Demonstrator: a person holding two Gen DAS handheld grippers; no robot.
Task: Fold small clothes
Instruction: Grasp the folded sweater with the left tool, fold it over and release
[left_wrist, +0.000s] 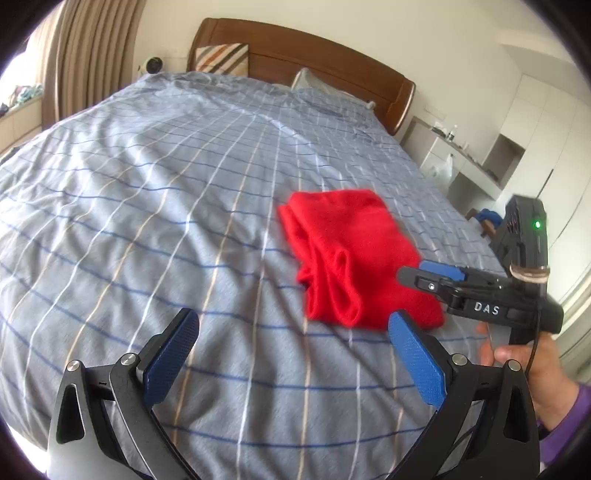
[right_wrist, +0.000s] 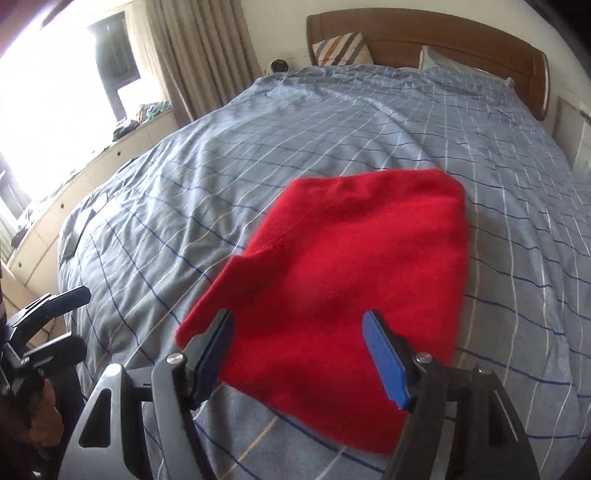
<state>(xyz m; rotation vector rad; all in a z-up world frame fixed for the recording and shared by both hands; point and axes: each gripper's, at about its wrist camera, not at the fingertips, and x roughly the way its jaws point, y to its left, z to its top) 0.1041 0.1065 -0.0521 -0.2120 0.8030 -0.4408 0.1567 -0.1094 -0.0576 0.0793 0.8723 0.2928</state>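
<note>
A red knit garment (left_wrist: 351, 258) lies folded on the blue checked bedspread (left_wrist: 166, 184); its layered folded edges face left in the left wrist view. It also fills the middle of the right wrist view (right_wrist: 351, 280). My left gripper (left_wrist: 291, 325) is open and empty, just short of the garment's near left side. My right gripper (right_wrist: 299, 325) is open, its jaws hovering over the garment's near edge. The right gripper also shows in the left wrist view (left_wrist: 424, 271), at the garment's right edge. The left gripper shows at the left edge of the right wrist view (right_wrist: 48, 317).
The bedspread (right_wrist: 184, 192) covers a wide bed with a wooden headboard (left_wrist: 314, 55) and pillows (left_wrist: 221, 57). Curtains (right_wrist: 199, 55) and a window ledge with clutter (right_wrist: 140, 118) stand to the left. White cabinets (left_wrist: 480, 158) stand to the right.
</note>
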